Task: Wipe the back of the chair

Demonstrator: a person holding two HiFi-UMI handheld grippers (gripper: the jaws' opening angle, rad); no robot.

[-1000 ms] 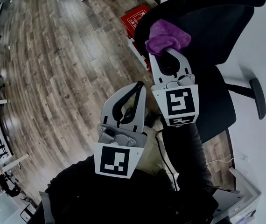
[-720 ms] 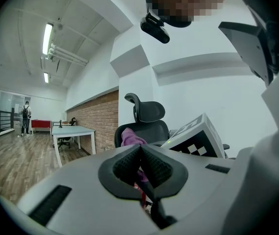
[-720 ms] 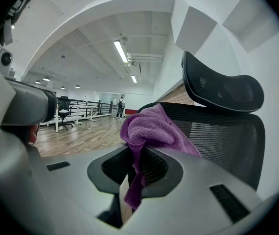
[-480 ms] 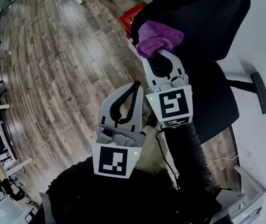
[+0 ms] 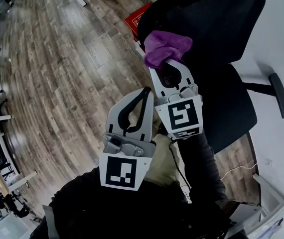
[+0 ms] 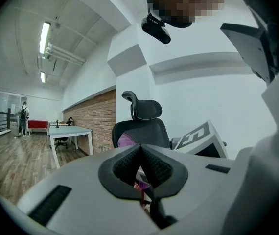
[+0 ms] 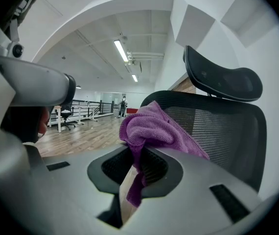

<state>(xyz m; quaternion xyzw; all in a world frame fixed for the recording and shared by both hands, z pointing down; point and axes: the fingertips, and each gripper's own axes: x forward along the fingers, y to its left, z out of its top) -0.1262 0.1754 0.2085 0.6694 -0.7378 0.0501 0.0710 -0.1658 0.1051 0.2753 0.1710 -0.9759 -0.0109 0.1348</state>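
Since only a narrow fold of the purple cloth (image 7: pixel 149 126) is pinched between the jaws of the right tongs (image 5: pixel 165 67), the main risk, as I judge it, is the cloth dragging free when rubbed over the mesh of the chair back (image 5: pixel 221 19). The weave looks grippy, and most of the cloth bunches loose above the jaw tips. Second risk: the chair likely swivels under a sideways push, so pressure could turn the back away rather than clean it. Third: bare jaw tips snagging the mesh if the wad slips aside. Right tongs closed tight on the cloth, a short tail hanging below the pinch. Left tongs (image 5: pixel 145 91) closed jaw to jaw, nothing between them, held back from the chair, nearer the person. Cloth wad sits at the upper edge of the chair back, touching or just beside it; contact not certain. Chair: black, mesh back in a curved frame, separate headrest (image 7: pixel 222 77) above, padded seat (image 5: pixel 231 108) below, armrest (image 5: pixel 279 96) on the side away from the cloth. No dust or marks visible on the mesh.
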